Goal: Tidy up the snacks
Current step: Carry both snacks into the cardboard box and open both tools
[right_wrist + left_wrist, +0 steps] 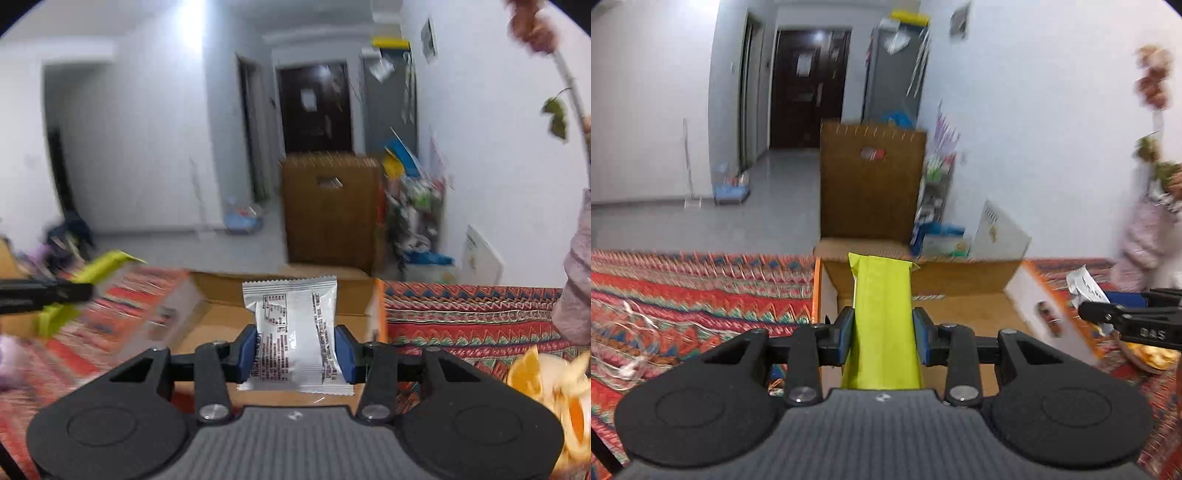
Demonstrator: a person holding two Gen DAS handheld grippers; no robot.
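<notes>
Left wrist view: the left gripper (882, 334) is clamped on a long yellow-green snack packet (881, 317), its blue pads (845, 334) pressing both long sides. The packet runs straight ahead between the fingers, and its crimped far end reaches over the near edge of an open cardboard box (960, 306) that sits just beyond the fingertips. The box has plain brown inner walls and a white and orange outer side to the right. It stands on a cloth (683, 291) with red, orange and teal zigzag stripes, which spreads out to the left of the gripper. Far to the right, the right gripper (1086, 310) comes into the picture at about the same height, with a bit of white wrapper showing at its tip.

In the right wrist view, the right gripper (295, 356) grasps a white snack packet (293, 332) printed with dark text, pinched at its sides by the blue pads. The packet stands upright between the fingers, in front of the same box (218, 314), whose open inside lies directly ahead and below. To the left, blurred, the left gripper (74, 291) carries the yellow-green packet (107, 264) pointing up and to the right. Low on the right, beside this gripper, lie orange slices (528, 373) on the striped cloth (461, 314). A tall brown cardboard panel (328, 210) stands on the floor beyond the box.
</notes>
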